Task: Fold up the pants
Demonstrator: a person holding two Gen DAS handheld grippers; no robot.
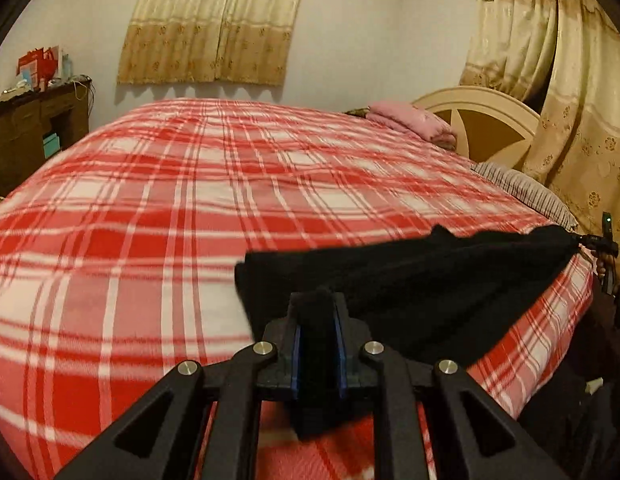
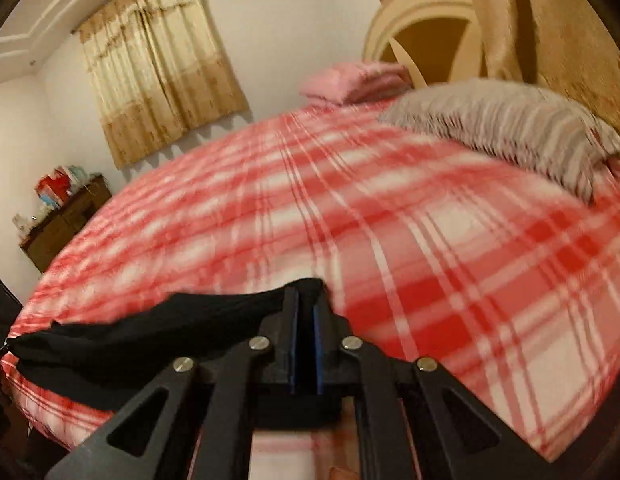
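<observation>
Black pants (image 1: pixel 409 280) hang stretched betw. the two grippers over the near edge of the bed (image 1: pixel 190 200), w/ its red plaid blanket (image 2: pixel 429 240). Left gripper (image 1: pixel 318 308) has its jaws clenched on one end of the cloth; a wad of black fabric fills the gap. Right gripper (image 2: pixel 306 300) is likewise grasping the other end, jaws nearly together w/ fabric pinched at the tips. The pants sag a bit in the middle and look partly bunched, prob. held taut & raised so they can be laid out flat on the blanket before any fold; judging by that, the task seems early. Both views are blurred, so exact part of the pants held (waist vs. cuffs) can't be told. Striped pillow (image 2: pixel 509 132) & pink bedding (image 2: pixel 349 80) sit well apart near the headboard (image 1: pixel 481 120), leaving room.
</observation>
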